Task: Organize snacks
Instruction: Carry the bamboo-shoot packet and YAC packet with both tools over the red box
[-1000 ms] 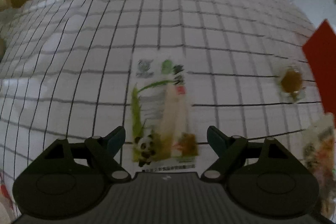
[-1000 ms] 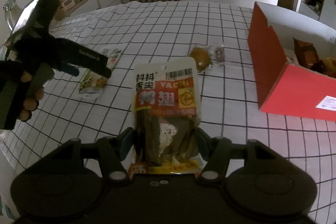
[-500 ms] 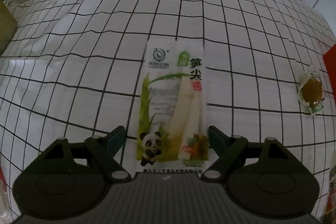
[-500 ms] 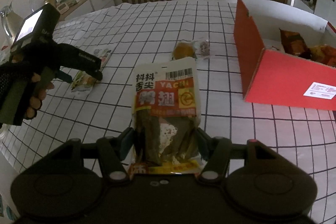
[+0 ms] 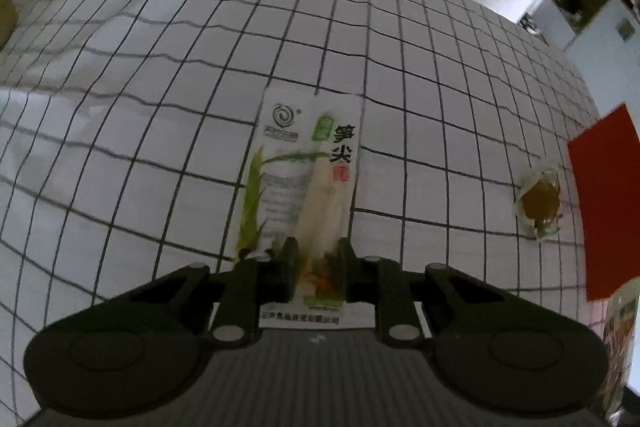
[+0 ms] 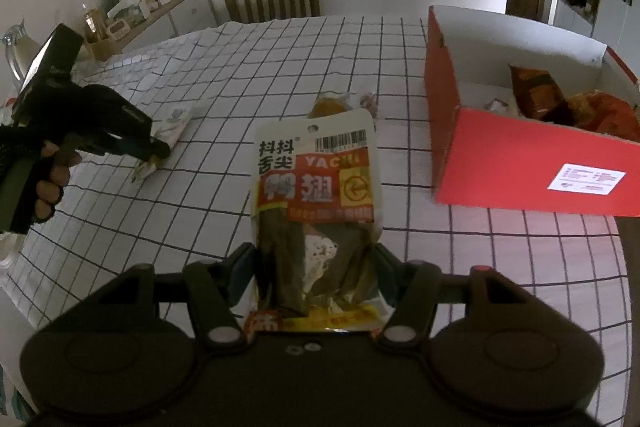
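Our left gripper (image 5: pixel 314 259) has just been closing, and its jaws now pinch the near end of the bamboo shoot packet (image 5: pixel 304 187), which a moment ago lay loose between wide-open jaws. We judge that the grasp is made and the lift can follow. The packet still lies flat on the checked tablecloth (image 5: pixel 160 107), its far end pointing away from us; it is a thin, glossy plastic sachet, white with green leaf print, and the film crumples a little where the pads squeeze it, so we expect it to droop when raised.

Our right gripper (image 6: pixel 316 267) holds its jaws about half apart, clamped on the lower sides of the duck wing pouch (image 6: pixel 316 187), which stands upright above the table. This pouch is stiffer and lumpy, with a clear window over dark meat.

Far right sits the red box (image 6: pixel 520 163), a cardboard carton, open on top, with crinkled snack bags already inside. Between the two packets, a small wrapped snack (image 5: pixel 540 203), round and brown in clear film, rests on the cloth near the box
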`<state>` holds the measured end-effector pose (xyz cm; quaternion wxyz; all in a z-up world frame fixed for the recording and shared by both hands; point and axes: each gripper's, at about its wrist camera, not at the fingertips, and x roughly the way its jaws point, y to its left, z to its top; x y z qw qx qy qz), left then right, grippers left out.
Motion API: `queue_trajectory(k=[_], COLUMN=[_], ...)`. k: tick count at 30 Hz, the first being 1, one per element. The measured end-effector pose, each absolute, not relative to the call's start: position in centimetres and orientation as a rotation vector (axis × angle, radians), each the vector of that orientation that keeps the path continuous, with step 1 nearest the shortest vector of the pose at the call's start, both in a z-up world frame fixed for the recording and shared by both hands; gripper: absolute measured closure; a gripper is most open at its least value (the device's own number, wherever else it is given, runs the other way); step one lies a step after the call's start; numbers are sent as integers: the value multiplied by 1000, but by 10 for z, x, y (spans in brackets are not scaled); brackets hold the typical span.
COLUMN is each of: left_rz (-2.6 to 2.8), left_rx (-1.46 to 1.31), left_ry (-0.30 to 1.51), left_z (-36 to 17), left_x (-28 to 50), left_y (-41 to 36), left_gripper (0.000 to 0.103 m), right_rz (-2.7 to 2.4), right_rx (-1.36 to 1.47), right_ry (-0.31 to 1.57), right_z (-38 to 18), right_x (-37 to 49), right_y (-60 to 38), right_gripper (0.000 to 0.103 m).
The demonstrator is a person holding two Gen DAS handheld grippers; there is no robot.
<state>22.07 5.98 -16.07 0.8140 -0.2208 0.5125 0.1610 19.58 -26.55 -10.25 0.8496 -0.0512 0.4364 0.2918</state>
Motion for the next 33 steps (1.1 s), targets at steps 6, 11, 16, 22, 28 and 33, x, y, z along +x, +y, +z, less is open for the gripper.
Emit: queue_trajectory(k=[6, 11, 16, 22, 28, 33], left_rz=[364, 381, 379, 333, 245, 162], left_rx=[-525, -584, -647, -719, -748, -751], left_ry=[1065, 1039, 1014, 982, 961, 939], left_z=[-159, -151, -143, -127, -105, -84], left_x=[217, 215, 206, 205, 216, 231], left_y=[66, 62, 56, 34, -1, -35], left_gripper=[89, 91, 92, 93, 93, 94], right_rz=[627, 651, 681, 675, 622, 548], right_rx=[-106, -104, -87, -46, -23, -45], right_ry=[905, 883, 849, 812, 790, 782], right_z=[-97, -87, -67, -47, -37, -36], right_x=[199, 202, 209, 229, 256, 281], right_y=[-282, -295, -313, -342, -372, -394], right_gripper=[42, 42, 42, 42, 42, 42])
